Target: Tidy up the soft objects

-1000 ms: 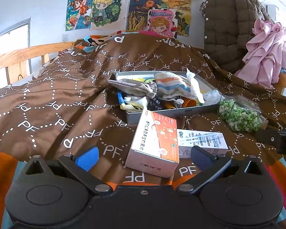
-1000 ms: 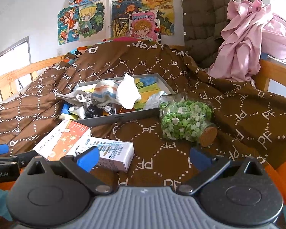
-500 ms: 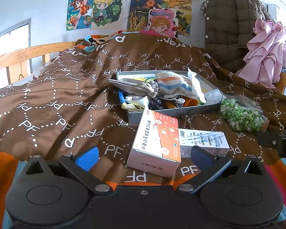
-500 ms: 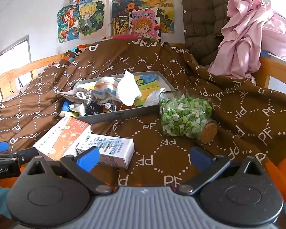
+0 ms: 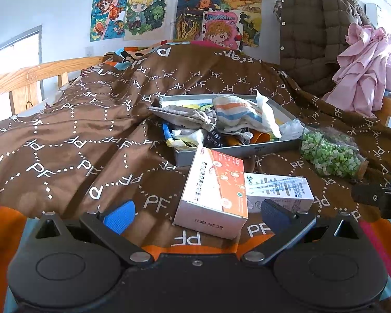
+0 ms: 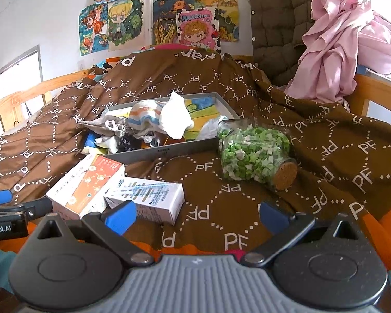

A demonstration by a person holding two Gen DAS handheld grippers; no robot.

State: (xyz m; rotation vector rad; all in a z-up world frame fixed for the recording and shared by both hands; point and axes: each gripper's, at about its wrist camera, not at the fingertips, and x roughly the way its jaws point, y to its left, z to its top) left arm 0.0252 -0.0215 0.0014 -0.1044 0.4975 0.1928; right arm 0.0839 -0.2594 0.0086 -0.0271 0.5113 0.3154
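Across the bed we see a brown quilt printed with white "PF" letters [image 5: 73,135], which carries everything else. On it, we find a shallow grey rectangular metal tray [image 5: 260,149] heaped with soft things: a white cloth with orange and blue stripes [image 5: 237,116], a grey drawstring fabric pouch [image 5: 185,116] hanging over the tray's left rim, and a crumpled white tissue [image 6: 174,118]. Just right of the tray lies a clear glass jar of green and white paper stars with a cork stopper [image 6: 252,154], tipped on its side with the cork towards us. Nearer to us lie two cartons touching each other: a white and orange cardboard medicine box [image 5: 216,190] and, at its right, a smaller white box with blue print [image 5: 279,189].

We hold both grippers low and level at the near edge of the quilt, side by side, pointing towards the tray. Our left gripper [image 5: 196,212] has its blue-padded fingers [image 5: 118,215] spread wide; the orange box sits between them, but we cannot tell whether the pads touch it. Our right gripper [image 6: 195,215] is likewise spread wide, holding nothing, and bare quilt shows between its fingers. Its left fingertip overlaps the smaller white box in the right wrist view; we cannot tell whether they touch.
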